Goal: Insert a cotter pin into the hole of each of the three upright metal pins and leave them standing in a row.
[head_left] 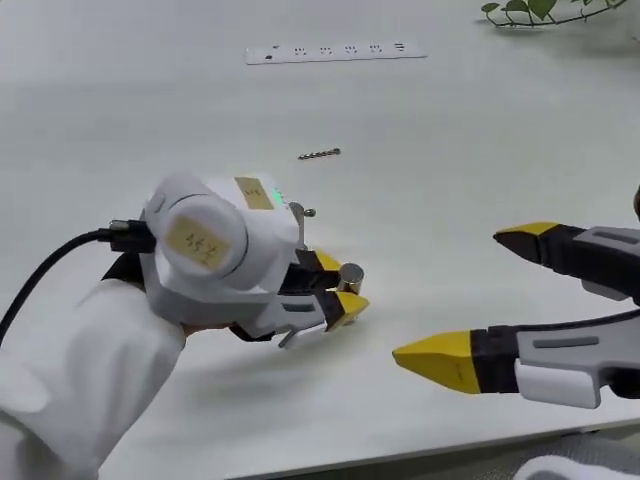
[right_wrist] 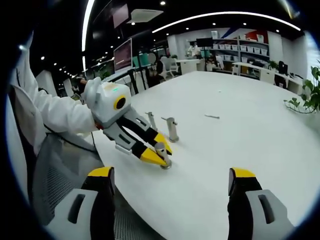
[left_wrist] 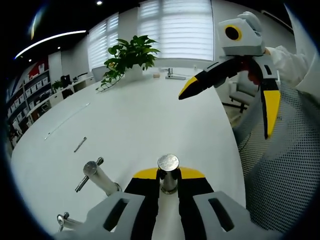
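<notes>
Although two pale yellow stickers [head_left: 205, 243] are carried on the white body of the left hand-held gripper [head_left: 340, 283], their dark writing is too small to be read. The marks on the white power strip [head_left: 335, 52] at the far side of the tabletop [head_left: 450, 140] are likewise too small to be made out.

Three upright metal pins are counted in the right gripper view: the front metal pin [right_wrist: 161, 152], a second metal pin [right_wrist: 172, 129] just behind it, and a third metal pin [right_wrist: 150, 120] beside that one. In the left gripper view one inserted cotter pin [left_wrist: 81, 184] is seen passed crosswise through the top of the second metal pin. One loose cotter pin [head_left: 320, 154] lies flat on the tabletop, well apart from the three, on their far side.

Two hand-held grippers are seen. The front metal pin is clamped between the yellow-tipped jaws of the left hand-held gripper, close to their tips, with its base on the tabletop. The right hand-held gripper [head_left: 447, 295] is held off to the right, its jaws spread wide and pointed toward the front metal pin, apart from it.
</notes>
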`<control>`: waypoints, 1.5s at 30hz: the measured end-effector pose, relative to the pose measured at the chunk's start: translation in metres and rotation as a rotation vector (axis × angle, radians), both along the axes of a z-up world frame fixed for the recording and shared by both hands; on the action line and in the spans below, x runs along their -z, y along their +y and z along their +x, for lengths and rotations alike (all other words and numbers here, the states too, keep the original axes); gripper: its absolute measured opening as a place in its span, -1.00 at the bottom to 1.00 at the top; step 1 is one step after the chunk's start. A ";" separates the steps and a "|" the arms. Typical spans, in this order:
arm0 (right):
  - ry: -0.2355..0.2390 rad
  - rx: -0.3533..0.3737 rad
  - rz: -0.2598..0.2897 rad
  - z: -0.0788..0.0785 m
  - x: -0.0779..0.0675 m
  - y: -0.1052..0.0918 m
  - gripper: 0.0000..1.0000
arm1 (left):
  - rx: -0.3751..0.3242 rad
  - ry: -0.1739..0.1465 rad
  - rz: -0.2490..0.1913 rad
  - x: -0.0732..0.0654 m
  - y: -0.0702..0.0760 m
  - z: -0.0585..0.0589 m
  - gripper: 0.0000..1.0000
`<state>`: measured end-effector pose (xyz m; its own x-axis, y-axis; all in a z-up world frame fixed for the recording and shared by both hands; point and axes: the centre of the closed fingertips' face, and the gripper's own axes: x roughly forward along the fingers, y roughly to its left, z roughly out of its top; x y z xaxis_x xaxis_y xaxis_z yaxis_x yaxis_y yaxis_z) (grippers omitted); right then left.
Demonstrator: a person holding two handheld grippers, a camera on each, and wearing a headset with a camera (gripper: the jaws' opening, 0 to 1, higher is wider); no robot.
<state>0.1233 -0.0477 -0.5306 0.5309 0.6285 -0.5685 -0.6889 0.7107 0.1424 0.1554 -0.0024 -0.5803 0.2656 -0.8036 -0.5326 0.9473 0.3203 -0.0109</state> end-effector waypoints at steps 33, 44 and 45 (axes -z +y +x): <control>-0.014 -0.074 -0.051 0.007 -0.010 0.000 0.77 | -0.042 0.107 -0.143 -0.056 0.041 -0.037 0.48; 0.003 -0.185 -0.168 0.017 -0.003 -0.014 0.74 | -0.071 0.136 -0.126 -0.056 0.057 -0.048 0.98; 0.004 -0.197 -0.180 0.018 -0.002 -0.014 0.74 | -0.073 0.140 -0.127 -0.057 0.057 -0.049 0.98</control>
<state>0.1416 -0.0620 -0.5281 0.4062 0.6081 -0.6820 -0.8161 0.5772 0.0286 0.1059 0.0550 -0.5236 0.2559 -0.8480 -0.4641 0.9080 0.3757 -0.1857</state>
